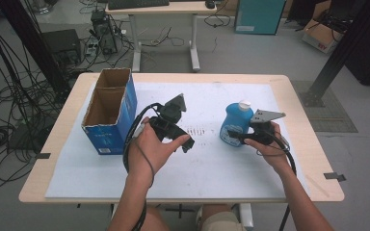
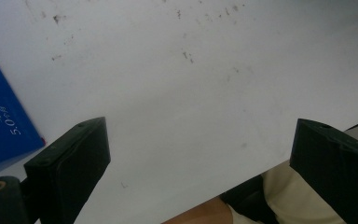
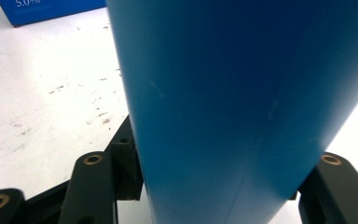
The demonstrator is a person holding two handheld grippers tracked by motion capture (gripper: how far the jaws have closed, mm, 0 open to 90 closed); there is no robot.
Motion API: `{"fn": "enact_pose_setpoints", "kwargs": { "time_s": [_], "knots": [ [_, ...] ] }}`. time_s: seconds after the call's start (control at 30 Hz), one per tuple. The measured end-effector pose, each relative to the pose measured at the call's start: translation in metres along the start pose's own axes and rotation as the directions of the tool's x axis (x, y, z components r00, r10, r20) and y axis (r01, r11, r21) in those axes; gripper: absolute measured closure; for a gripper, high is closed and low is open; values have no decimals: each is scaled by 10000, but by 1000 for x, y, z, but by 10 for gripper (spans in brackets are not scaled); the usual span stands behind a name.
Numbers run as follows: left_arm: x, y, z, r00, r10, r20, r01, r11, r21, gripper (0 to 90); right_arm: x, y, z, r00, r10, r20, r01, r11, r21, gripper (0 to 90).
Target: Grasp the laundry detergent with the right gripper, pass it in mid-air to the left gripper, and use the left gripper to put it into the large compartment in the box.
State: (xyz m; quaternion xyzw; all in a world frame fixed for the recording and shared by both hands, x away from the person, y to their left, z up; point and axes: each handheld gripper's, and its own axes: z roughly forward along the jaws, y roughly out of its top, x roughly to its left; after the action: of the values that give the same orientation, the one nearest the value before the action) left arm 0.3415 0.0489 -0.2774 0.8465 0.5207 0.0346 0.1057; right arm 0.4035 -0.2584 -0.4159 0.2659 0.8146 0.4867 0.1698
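**Blue bottle between the right jaws, open box off to the left**

Right hand-held gripper (image 1: 235, 136) closed around the lower body of the blue plastic bottle with a white cap (image 1: 237, 120), one black jaw on each side of it in the right gripper view, both seeming to touch the blue wall (image 3: 242, 93). Bottle upright, long axis vertical, cap on top, placed right of centre on the white sheet (image 1: 207, 168) covering the wooden tabletop (image 1: 298, 96). Whether the base rests on the sheet or is slightly lifted: cannot tell.

Left hand-held gripper (image 1: 185, 144) held above the middle of the sheet, jaws wide apart and holding nothing; bare, slightly marked white surface between them in the left gripper view (image 2: 191, 93).

Tall blue cardboard box with open top (image 1: 111, 108) standing at the left side of the sheet, opening upward, empty as far as visible. A corner of the box visible also in the left gripper view (image 2: 0, 126).

Key relation: box well apart to the left of the bottle, across the sheet, with the left hand between them. Right hand nearer to the bottle, left hand nearer to the box. Probably next: carry the bottle leftward and lower it, axis vertical, into the opening; a guess only.
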Motion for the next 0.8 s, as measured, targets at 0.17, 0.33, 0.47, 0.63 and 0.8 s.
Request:
{"fn": "enact_pose_setpoints", "kwargs": {
  "time_s": [0.17, 0.33, 0.47, 0.63, 0.8],
  "knots": [
    [0, 0, -1, 10000, -9, -7, 9, 10000, -33, 52, -1, 0, 0, 10000, -83, -7, 83, 10000, -36, 431],
    [0, 0, -1, 10000, -7, -9, 7, 10000, -29, 52, 0, 0, 0, 10000, -19, 11, 19, 10000, -18, 431],
    [0, 0, 0, 10000, -12, 6, 12, 10000, 24, 52, -1, 0, 0, 10000, -25, -11, 25, 10000, -23, 432],
    [0, 1, 1, 10000, 13, -16, -13, 10000, 0, 53, 0, 0, 0, 10000, 2, -28, -2, 10000, -30, 431],
    [0, 1, 0, 10000, -10, -19, 10, 10000, -28, 53, -1, 0, 0, 10000, 10, -33, -10, 10000, -34, 431]
  ]
}}
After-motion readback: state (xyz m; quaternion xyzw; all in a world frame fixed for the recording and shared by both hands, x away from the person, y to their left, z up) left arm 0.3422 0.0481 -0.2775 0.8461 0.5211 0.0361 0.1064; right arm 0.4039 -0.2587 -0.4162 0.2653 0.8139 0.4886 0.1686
